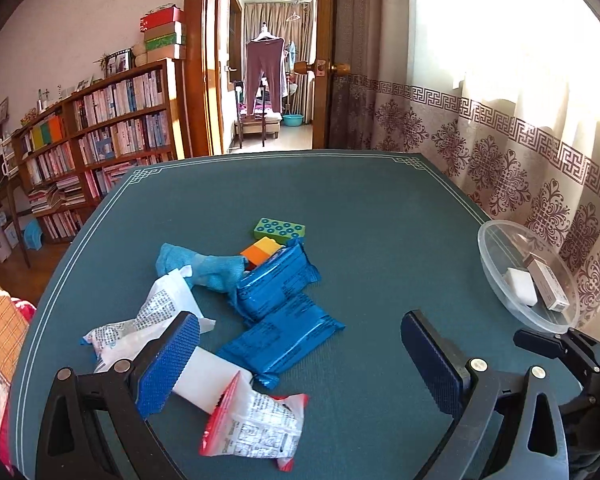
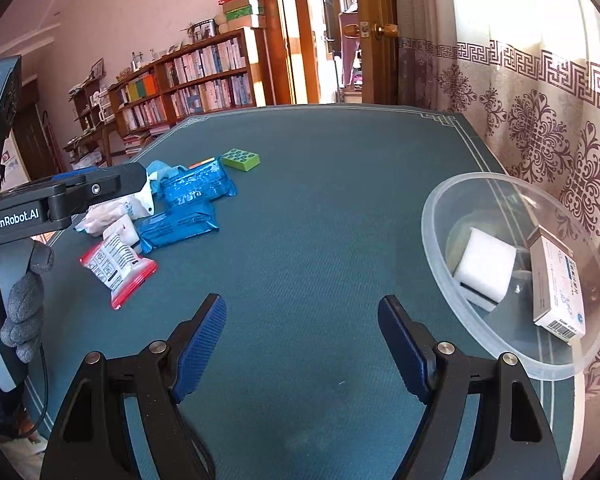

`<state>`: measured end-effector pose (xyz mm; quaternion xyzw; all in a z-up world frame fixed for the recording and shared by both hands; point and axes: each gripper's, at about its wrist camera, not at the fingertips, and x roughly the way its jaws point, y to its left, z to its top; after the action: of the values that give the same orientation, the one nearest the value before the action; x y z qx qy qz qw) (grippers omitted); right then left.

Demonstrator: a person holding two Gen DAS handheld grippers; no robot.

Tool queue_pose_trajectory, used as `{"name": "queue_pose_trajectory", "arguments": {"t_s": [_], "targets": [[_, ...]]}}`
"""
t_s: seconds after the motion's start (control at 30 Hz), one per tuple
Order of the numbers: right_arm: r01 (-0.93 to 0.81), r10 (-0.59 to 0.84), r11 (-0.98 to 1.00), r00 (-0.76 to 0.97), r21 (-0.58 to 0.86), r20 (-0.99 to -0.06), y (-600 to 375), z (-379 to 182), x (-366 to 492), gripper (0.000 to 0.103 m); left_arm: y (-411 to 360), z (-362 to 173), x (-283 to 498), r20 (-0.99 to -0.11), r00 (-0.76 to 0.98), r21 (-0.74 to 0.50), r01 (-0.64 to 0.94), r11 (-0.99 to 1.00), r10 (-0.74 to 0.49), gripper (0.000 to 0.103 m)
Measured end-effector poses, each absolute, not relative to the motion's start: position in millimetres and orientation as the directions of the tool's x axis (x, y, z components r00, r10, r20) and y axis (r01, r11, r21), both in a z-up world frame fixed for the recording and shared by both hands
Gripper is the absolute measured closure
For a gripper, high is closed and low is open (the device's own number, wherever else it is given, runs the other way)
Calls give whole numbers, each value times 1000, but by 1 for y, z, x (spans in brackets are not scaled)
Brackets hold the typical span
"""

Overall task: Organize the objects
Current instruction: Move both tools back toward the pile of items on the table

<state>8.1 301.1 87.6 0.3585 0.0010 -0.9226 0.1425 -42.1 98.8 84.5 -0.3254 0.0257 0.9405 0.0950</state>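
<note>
Two blue packets (image 1: 284,312), white wrappers (image 1: 152,320), a blue cloth (image 1: 200,268) and a green block (image 1: 279,229) lie heaped together; a clear bowl (image 2: 452,200) holds a white block (image 2: 486,276) and a carton (image 2: 558,300).

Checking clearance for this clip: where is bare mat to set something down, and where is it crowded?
Free: the wide strip of green mat between the packet pile and the clear bowl, and the far stretch beyond the green block. Crowded: the left, where blue packets, white packets and a blue cloth overlap under the left hand-held gripper.

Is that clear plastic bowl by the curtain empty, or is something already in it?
Not empty. The clear bowl holds two things: a white block and a small printed carton, lying side by side at its bottom.
</note>
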Motion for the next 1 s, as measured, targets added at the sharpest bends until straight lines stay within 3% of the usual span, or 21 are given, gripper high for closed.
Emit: {"name": "queue_pose_trajectory", "arguments": {"t_s": [0.37,1.0], "targets": [[414,-423,-893,-642,176,-639,247,88,4,23,15,79,-38,-631,-775,28,1,-1000,-19,0],[641,-579,-750,-520,161,-628,145,76,-20,23,-15,72,-41,-659,-750,43,37,-998,-56,0]]}}
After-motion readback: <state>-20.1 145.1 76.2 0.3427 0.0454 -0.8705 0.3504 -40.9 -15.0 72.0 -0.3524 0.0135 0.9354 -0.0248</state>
